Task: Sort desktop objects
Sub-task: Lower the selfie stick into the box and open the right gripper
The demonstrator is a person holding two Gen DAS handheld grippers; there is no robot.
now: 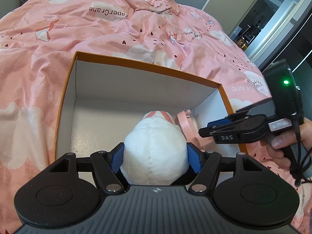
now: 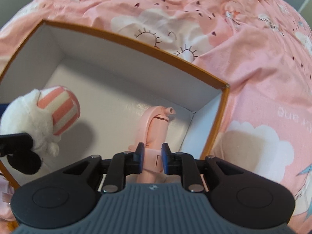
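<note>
Mostly hidden: the plush toy [image 1: 155, 148] shows only its white back in the left wrist view, its lower part cut off behind the left gripper [image 1: 156, 159].
Hard to make out: the pink plastic gadget [image 2: 156, 136] (a folding holder of some kind, I cannot tell which); its lower end disappears under the right gripper [image 2: 152, 160].
Left fingers: clenched on the plush toy, blue pads [image 1: 117, 159] pressing into its fuzzy sides, holding it over the box.
Right fingers: parted, blue pads standing just off the gadget's smooth stem, which lies between them.
Box [image 1: 148, 68]: open cardboard, orange rim, plain white walls and floor; the gadget sits inside near the corner at 3 o'clock.
Plush detail: soft rounded body, a pink-and-white striped part, black foot.
Bed [image 1: 78, 29]: rumpled pink quilt printed with clouds and paper cranes, carrying the box.
</note>
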